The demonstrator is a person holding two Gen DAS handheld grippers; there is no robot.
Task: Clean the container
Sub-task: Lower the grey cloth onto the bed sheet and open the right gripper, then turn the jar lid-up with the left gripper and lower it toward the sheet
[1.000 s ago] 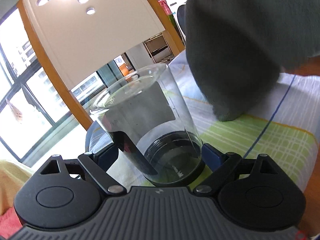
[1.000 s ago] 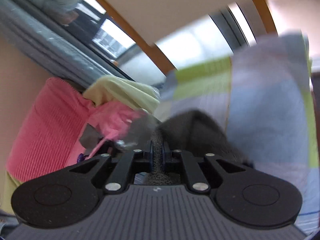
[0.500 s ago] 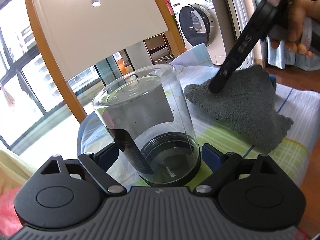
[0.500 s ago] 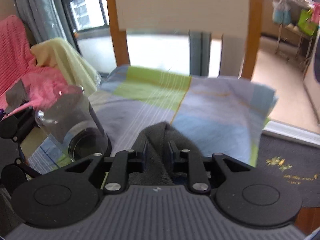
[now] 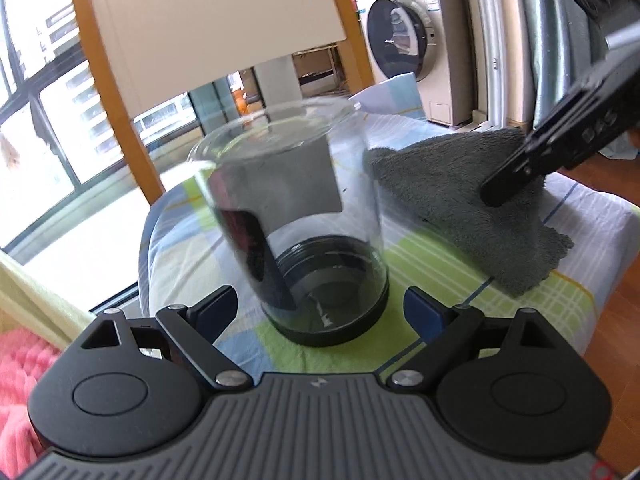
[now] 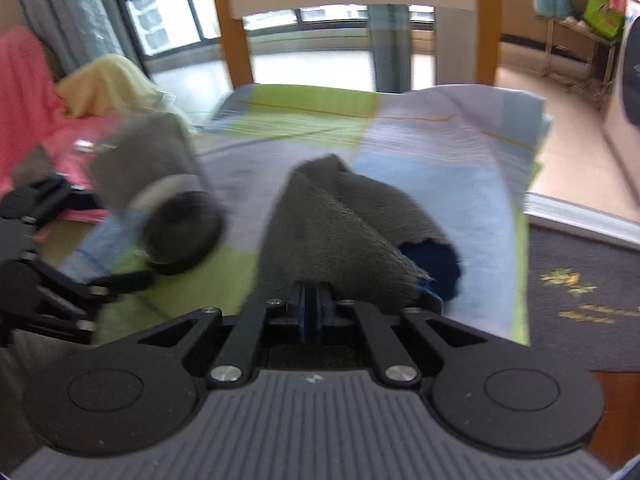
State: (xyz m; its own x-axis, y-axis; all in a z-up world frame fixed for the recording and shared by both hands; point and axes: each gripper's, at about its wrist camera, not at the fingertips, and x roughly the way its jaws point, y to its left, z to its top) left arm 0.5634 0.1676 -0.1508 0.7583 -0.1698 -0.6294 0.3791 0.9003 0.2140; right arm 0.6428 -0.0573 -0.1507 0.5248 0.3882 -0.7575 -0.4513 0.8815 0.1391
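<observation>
A clear glass container [image 5: 296, 200] with a black base stands on the checked tablecloth [image 5: 440, 264], leaning a little to the left. My left gripper [image 5: 320, 304] is shut on its base, one finger on each side. To its right lies a grey cloth [image 5: 460, 200], and my right gripper [image 5: 504, 188] comes down from the upper right and pinches it. In the right wrist view my right gripper [image 6: 310, 300] is shut on a raised fold of the grey cloth [image 6: 340, 232]. The container [image 6: 160, 184] is blurred at the left of that view.
A chair with a wooden frame and white back [image 5: 200, 40] stands just behind the small table. A washing machine [image 5: 400, 36] is at the back right. Pink and yellow fabrics [image 6: 40, 92] lie to the left. A dark rug [image 6: 580, 280] covers the floor on the right.
The grey cloth came down from in front of the left camera onto the table. My right gripper opened over it, then shut on it again. My left gripper rolled slightly with the container.
</observation>
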